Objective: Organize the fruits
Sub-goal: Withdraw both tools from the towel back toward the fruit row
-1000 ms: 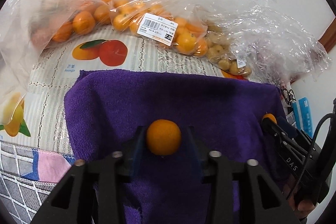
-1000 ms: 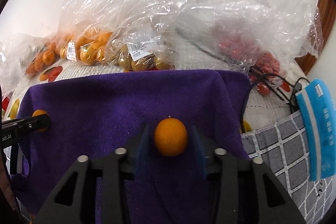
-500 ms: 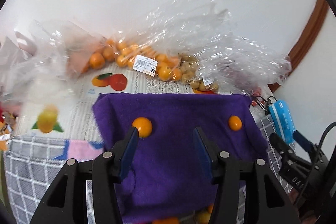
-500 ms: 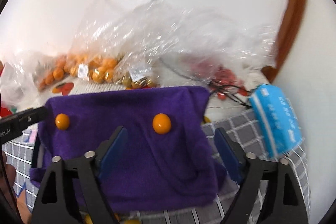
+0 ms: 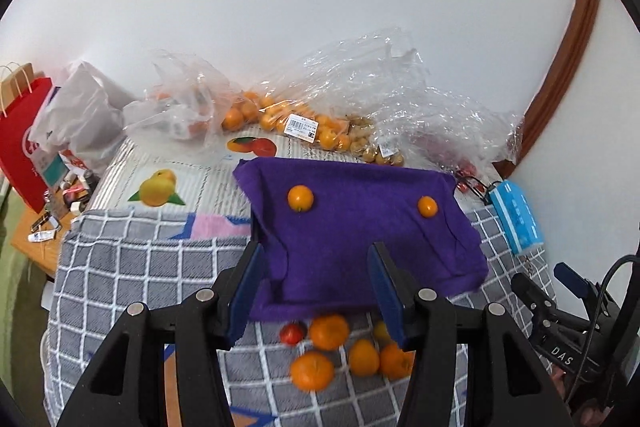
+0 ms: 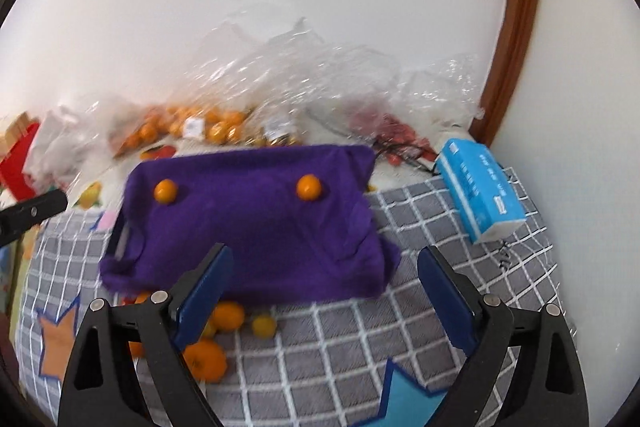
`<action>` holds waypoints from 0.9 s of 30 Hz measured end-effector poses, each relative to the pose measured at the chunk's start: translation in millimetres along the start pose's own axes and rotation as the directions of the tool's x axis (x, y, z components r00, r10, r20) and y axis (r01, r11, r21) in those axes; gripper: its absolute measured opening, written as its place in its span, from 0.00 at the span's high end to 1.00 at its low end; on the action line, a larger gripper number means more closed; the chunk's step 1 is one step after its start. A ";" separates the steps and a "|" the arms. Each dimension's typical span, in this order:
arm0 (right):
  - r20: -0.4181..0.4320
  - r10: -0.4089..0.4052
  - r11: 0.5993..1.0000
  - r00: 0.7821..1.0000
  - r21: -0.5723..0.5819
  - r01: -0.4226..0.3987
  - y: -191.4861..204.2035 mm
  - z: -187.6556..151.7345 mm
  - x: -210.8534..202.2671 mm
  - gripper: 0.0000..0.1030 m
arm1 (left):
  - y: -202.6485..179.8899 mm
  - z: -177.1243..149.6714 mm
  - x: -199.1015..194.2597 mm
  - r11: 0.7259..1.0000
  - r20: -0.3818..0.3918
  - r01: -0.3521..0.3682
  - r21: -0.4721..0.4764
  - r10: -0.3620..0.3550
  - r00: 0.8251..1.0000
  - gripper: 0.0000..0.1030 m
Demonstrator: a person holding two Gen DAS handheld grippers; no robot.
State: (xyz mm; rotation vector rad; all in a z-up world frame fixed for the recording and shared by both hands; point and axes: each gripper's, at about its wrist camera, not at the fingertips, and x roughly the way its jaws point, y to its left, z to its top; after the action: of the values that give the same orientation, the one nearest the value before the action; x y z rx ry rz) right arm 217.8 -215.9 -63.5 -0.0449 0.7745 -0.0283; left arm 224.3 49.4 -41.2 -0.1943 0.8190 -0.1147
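Both tongs stand released, with nothing between their pads. The left tongs [image 5: 316, 291] hang over the near edge of the purple cloth [image 5: 360, 227]; their jaws opened a little within the last second. The right tongs [image 6: 324, 291] gape much wider, having sprung apart in that same second.

Two small oranges sit on the cloth, well apart. In the left view, the left orange [image 5: 300, 198] lies at about 11 o'clock from the tongs and the right orange [image 5: 427, 206] at about 1 o'clock.

Loose fruit [image 5: 328, 343] lies in a heap on the checked blanket [image 5: 140, 267] just below the cloth's near edge, at 6 o'clock from it: several oranges, one red piece and a yellow one.

Clear bags of fruit [image 5: 304, 123] line the wall at 12 o'clock. A blue tissue pack [image 6: 478, 187] rests at 3 o'clock from the cloth. A red paper bag [image 5: 20, 135] stands far at 9 o'clock.
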 end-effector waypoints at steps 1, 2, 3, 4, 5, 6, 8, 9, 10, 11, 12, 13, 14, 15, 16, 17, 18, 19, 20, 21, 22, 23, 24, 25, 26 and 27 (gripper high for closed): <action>0.007 -0.001 1.000 1.000 -0.009 0.001 1.6 -2.5 -3.1 0.11 | 0.4 -3.4 -4.1 1.000 0.002 0.000 0.004 0.000 1.000 0.50; 0.019 -0.014 1.000 1.000 -0.015 0.014 3.5 -7.4 -8.1 0.11 | 0.1 -6.4 -7.2 1.000 0.005 0.001 0.010 -0.001 1.000 0.50; 0.020 -0.022 1.000 1.000 -0.014 0.023 4.4 -11.9 -11.9 0.11 | -0.4 -10.2 -11.5 1.000 0.008 -0.002 0.024 0.002 1.000 0.50; 0.018 -0.023 1.000 1.000 -0.016 0.023 5.1 -14.9 -13.7 0.11 | -0.3 -14.3 -15.5 0.999 0.016 -0.018 0.033 0.018 1.000 0.50; 0.021 -0.006 1.000 1.000 -0.012 0.006 4.4 -19.2 -16.7 0.11 | 0.2 -17.9 -18.1 0.999 0.025 -0.033 0.030 0.032 0.999 0.50; 0.032 0.024 1.000 0.999 -0.002 -0.024 3.0 -24.4 -20.5 0.11 | 1.7 -21.0 -20.3 0.999 0.031 -0.037 0.023 0.037 0.999 0.50; 0.038 0.056 0.998 0.998 0.012 -0.056 0.6 -31.8 -22.6 0.11 | 6.3 -28.6 -21.4 1.000 0.027 -0.025 0.011 0.024 0.999 0.50; 0.040 0.054 0.998 0.998 0.016 -0.055 0.2 -36.3 -22.4 0.11 | 10.4 -34.3 -20.2 1.000 0.021 -0.030 -0.006 0.030 0.999 0.50; 0.041 0.049 0.999 0.998 0.017 -0.049 -0.1 -40.3 -22.1 0.12 | 13.7 -38.5 -18.3 0.999 0.015 -0.039 -0.022 0.039 0.999 0.50; 0.042 0.048 0.999 0.998 0.016 -0.049 -0.2 -44.2 -20.9 0.14 | 16.7 -42.7 -16.3 0.999 0.010 -0.042 -0.033 0.042 0.999 0.50; 0.040 0.052 0.998 0.998 0.014 -0.053 -0.2 -49.3 -18.2 0.16 | 20.1 -48.2 -13.2 0.998 0.003 -0.041 -0.040 0.041 0.999 0.50; 0.039 0.056 0.998 0.998 0.012 -0.057 0.0 -52.4 -16.5 0.18 | 23.2 -54.2 -8.2 0.998 -0.006 -0.043 -0.043 0.043 0.999 0.50; 0.042 0.063 0.998 0.997 0.008 -0.063 0.1 -57.9 -12.3 0.19 | 25.8 -60.4 -2.8 0.998 -0.013 -0.051 -0.042 0.051 0.999 0.50; 0.046 0.067 0.998 0.997 0.002 -0.067 1.1 -64.0 -6.8 0.21 | 27.9 -66.3 0.7 0.997 -0.016 -0.060 -0.043 0.059 0.998 0.50; 0.046 0.069 0.998 0.997 -0.004 -0.069 1.1 -67.6 -2.6 0.24 | 30.5 -71.8 4.5 0.997 -0.018 -0.066 -0.045 0.066 0.998 0.50; 0.040 0.064 0.998 0.997 -0.016 -0.064 2.7 -73.1 5.1 0.27 | 33.2 -77.4 8.3 0.996 -0.021 -0.070 -0.049 0.069 0.997 0.50; 0.028 0.054 0.998 0.998 -0.030 -0.053 4.8 -78.2 13.6 0.29 | 35.7 -82.9 11.8 0.996 -0.027 -0.071 -0.050 0.070 0.997 0.50; 0.018 0.050 0.998 0.999 -0.036 -0.049 6.1 -82.0 20.7 0.34 | 37.4 -86.4 14.3 0.996 -0.031 -0.072 -0.049 0.071 0.997 0.50; 0.011 0.059 0.998 0.998 -0.036 -0.059 6.1 -85.1 26.2 0.38 | 38.9 -90.3 16.7 0.996 -0.035 -0.075 -0.048 0.073 0.997 0.50; 0.004 0.076 0.997 0.997 -0.031 -0.076 6.0 -87.5 32.0 0.39 | 40.5 -94.1 18.9 0.996 -0.036 -0.080 -0.047 0.078 0.996 0.50; -0.009 0.100 0.995 0.995 -0.023 -0.100 6.0 -89.7 39.6 0.41 | 42.4 -97.8 21.1 0.995 -0.038 -0.090 -0.049 0.088 0.995 0.50; -0.029 0.121 0.992 0.992 -0.019 -0.122 6.4 -90.8 47.7 0.44 | 44.7 -101.2 24.0 0.993 -0.047 -0.102 -0.054 0.100 0.994 0.50; -0.056 0.142 0.989 0.988 -0.018 -0.144 7.7 -91.6 57.1 0.46 | 45.8 -102.8 25.5 0.993 -0.054 -0.106 -0.060 0.103 0.993 0.50; -0.066 0.154 0.988 0.986 -0.018 -0.155 8.5 -92.0 61.6 0.51 | 47.5 -104.3 26.9 0.993 -0.058 -0.103 -0.066 0.099 0.993 0.50; -0.076 0.169 0.985 0.983 -0.016 -0.171 10.1 -91.9 67.7 0.52 | 48.8 -105.0 27.9 0.992 -0.061 -0.100 -0.070 0.096 0.993 0.50; -0.080 0.186 0.982 0.979 -0.014 -0.187 11.5 -91.2 72.8 0.52 | 49.9 -105.7 28.9 0.992 -0.063 -0.099 -0.074 0.095 0.994 0.50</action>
State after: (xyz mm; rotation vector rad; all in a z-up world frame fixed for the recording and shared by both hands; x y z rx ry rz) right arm 206.1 -210.2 -180.1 0.0089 0.8552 0.1573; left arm 167.7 79.6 -143.1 -0.2245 0.8913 0.0029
